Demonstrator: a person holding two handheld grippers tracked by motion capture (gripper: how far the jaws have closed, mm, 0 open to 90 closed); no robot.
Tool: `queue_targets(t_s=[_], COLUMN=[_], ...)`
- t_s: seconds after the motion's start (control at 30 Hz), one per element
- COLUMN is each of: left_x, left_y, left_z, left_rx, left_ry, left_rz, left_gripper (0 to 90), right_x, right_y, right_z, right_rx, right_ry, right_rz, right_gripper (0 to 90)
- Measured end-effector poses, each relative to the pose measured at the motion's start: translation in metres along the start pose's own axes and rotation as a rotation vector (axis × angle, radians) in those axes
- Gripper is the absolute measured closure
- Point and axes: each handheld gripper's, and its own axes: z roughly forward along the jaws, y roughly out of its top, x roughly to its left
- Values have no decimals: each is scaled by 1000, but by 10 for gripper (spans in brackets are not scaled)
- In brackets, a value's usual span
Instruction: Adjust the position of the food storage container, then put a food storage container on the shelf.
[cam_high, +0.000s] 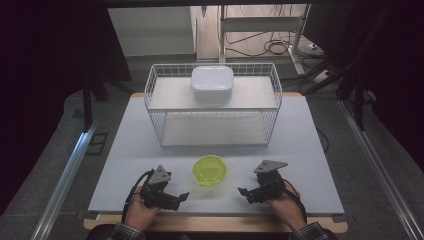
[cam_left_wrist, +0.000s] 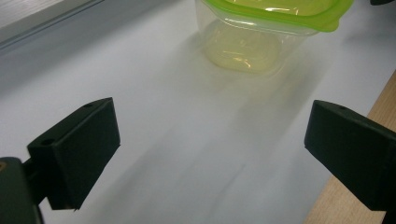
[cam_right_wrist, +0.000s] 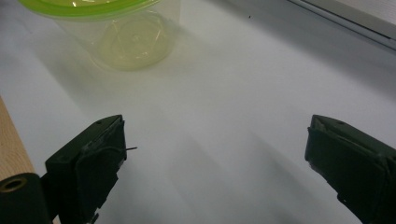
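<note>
A clear round tub with a lime-green lid (cam_high: 210, 170) stands on the white table (cam_high: 125, 165) near its front edge, between my two grippers. My left gripper (cam_high: 180, 198) rests to the tub's left, open, nothing between its jaws. In the left gripper view the tub (cam_left_wrist: 261, 32) sits ahead at the top, apart from the wide-spread jaws. My right gripper (cam_high: 243, 193) lies to the tub's right, also open and holding nothing. In the right gripper view the tub (cam_right_wrist: 116, 32) stands at the upper left, beyond the jaws.
A white wire basket (cam_high: 214, 107) stands at the back of the table, with a white lidded box (cam_high: 212, 84) on its top shelf. The table's wooden front edge (cam_high: 215, 223) runs under my hands. Dark floor and metal rails flank the table.
</note>
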Motion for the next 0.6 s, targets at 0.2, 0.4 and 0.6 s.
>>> queue_targets(t_s=[0.2,0.4,0.6], left_x=[2,5,5], left_y=[-5,-7,-8], left_z=[-3,-3,-2], left_rx=[-18,-23,-25], left_ry=[-3,0,13], left_rz=[-4,-11,0], left_gripper=[10,7,8], right_x=[0,-1,0], right_y=[0,1,7], right_z=[1,0,2], right_rx=[1,-22,-37], right_ry=[0,-5,17], right_rz=[7,4,2], right_gripper=[40,27,30])
